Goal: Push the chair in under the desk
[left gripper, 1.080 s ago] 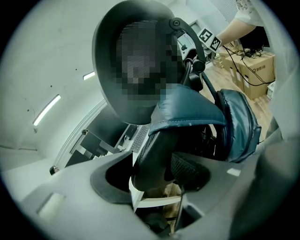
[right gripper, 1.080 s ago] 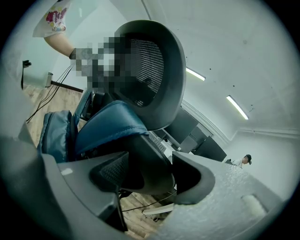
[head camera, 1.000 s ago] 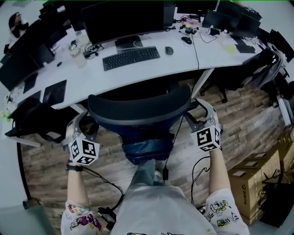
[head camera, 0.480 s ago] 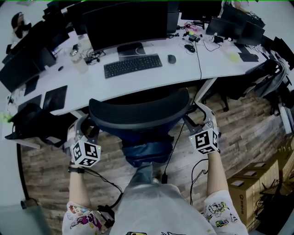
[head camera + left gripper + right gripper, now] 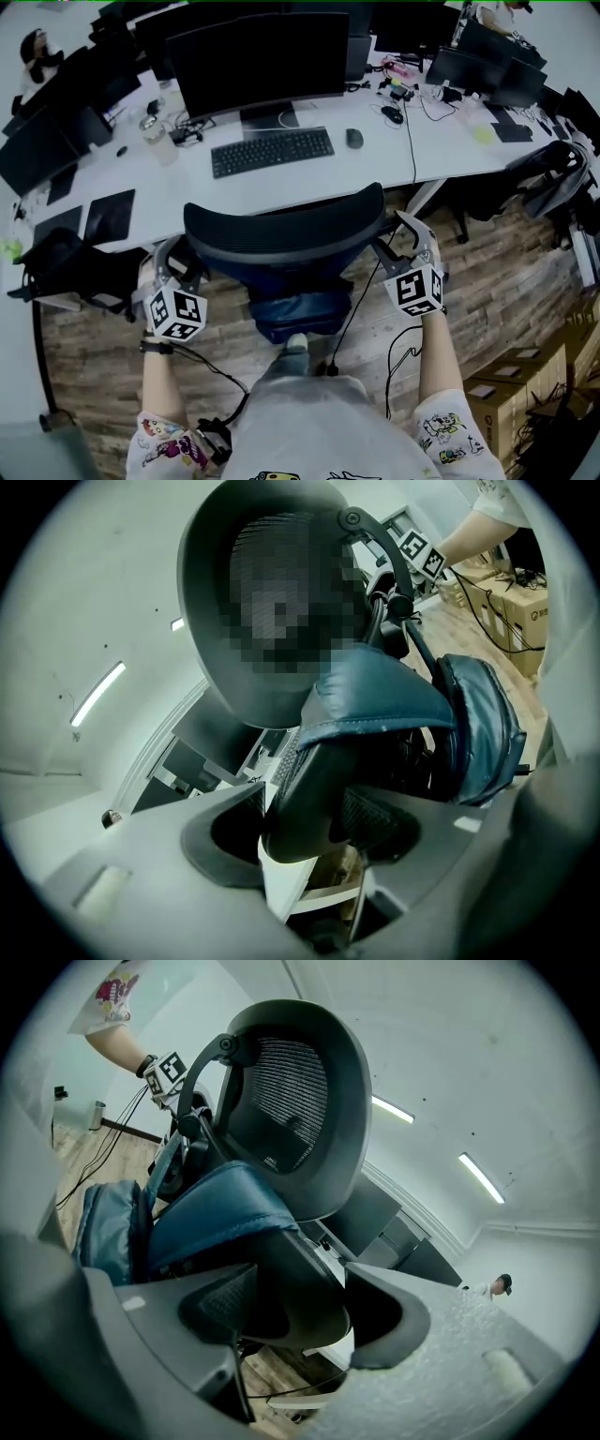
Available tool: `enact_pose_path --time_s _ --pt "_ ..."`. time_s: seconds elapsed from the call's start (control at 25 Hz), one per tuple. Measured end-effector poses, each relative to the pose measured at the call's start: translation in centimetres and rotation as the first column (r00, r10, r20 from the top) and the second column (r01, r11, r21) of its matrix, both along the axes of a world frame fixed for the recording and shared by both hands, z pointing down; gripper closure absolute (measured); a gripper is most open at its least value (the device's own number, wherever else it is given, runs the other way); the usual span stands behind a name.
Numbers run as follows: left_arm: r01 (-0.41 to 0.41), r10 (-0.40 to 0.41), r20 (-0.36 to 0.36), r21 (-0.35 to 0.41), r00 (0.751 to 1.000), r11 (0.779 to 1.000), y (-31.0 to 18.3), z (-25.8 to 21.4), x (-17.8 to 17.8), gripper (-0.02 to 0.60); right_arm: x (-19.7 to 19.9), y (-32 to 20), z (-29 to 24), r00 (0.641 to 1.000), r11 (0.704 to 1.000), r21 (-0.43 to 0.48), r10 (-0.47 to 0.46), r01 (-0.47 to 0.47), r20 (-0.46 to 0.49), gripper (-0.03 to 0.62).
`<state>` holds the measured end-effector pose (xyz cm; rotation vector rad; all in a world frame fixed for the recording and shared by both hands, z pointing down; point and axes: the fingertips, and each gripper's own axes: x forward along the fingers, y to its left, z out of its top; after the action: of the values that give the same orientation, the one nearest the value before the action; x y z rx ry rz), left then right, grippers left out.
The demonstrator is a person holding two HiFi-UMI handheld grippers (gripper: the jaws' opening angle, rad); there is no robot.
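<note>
The left gripper (image 5: 300, 829) has its jaws set wide and closed on the rounded black end of the left armrest (image 5: 307, 789); both of its fingers (image 5: 380, 822) press the armrest's sides, so it fills the gap between them. The right gripper (image 5: 292, 1314) holds in the same way, jaws wide and clamped on the right armrest (image 5: 302, 1283), with the pad of one finger against each flank. The chair (image 5: 286, 230) stands between the two grippers. Its curved black mesh backrest rises just beyond and inward of both sets of fingertips. A blue padded cushion (image 5: 300, 314) hangs on the back of the chair, behind the fingers on the person's side. Straight ahead of the fingertips lies the white desk (image 5: 281, 186). In the head view the top of the backrest meets the desk's near edge, while the armrests and both grippers sit on the near side of that edge, over the wooden floor (image 5: 506, 246). Farther ahead of the fingers, on the desk, are a keyboard (image 5: 272, 150), a mouse (image 5: 353, 138) and a monitor (image 5: 258, 61).
</note>
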<state>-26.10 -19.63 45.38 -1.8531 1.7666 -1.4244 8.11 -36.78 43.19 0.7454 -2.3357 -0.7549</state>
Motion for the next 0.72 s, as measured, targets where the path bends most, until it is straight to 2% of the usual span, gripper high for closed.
enact_pose_path --time_s 0.4,0.72 --pt "0.001 0.0 -0.007 0.019 1.0 1.0 -3.7 0.0 -0.8 0.318 -1.3 -4.5 0.0 1.0 1.0 -0.002 -0.008 0.008 -0.007 0.309" --pt "0.06 -0.059 -0.012 0.018 0.998 0.998 -5.9 0.0 0.0 0.318 -1.4 -8.1 -0.2 0.998 0.998 -0.001 -0.06 0.06 -0.013 0.309"
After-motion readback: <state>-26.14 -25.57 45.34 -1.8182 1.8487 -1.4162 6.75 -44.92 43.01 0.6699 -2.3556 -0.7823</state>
